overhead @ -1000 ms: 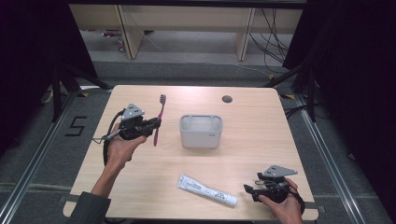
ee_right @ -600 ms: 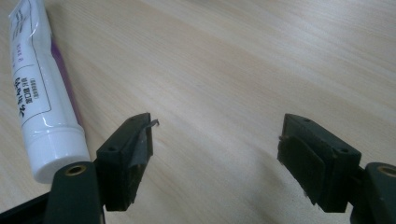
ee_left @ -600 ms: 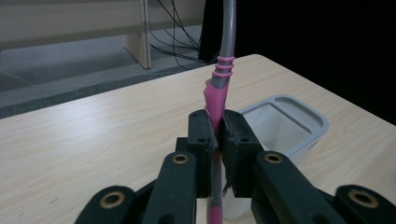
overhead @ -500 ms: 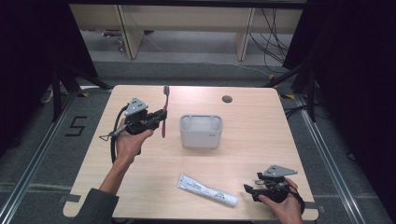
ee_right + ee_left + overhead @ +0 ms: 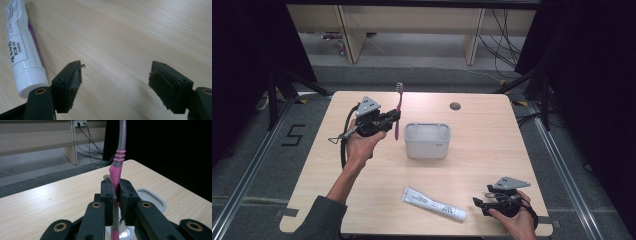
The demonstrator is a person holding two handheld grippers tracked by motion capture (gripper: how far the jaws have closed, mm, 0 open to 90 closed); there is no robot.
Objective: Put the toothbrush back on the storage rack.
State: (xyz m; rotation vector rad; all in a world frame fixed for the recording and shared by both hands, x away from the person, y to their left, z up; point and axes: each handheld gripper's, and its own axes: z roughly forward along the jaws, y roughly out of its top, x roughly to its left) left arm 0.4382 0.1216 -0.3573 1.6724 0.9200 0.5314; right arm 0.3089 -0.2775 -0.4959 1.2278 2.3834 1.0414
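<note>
Lifted and carried toward the grey holder since the earlier frames, the left gripper is clenched on a pink toothbrush, upright with its bristles up, just left of the holder's rim and clear above the worktop. Bare board lies between the holder and the worktop's left edge. Nearer the person than the holder, a white toothpaste tube lies flat near the front edge. Right of the tube, the right gripper rests released, nothing between its jaws.
</note>
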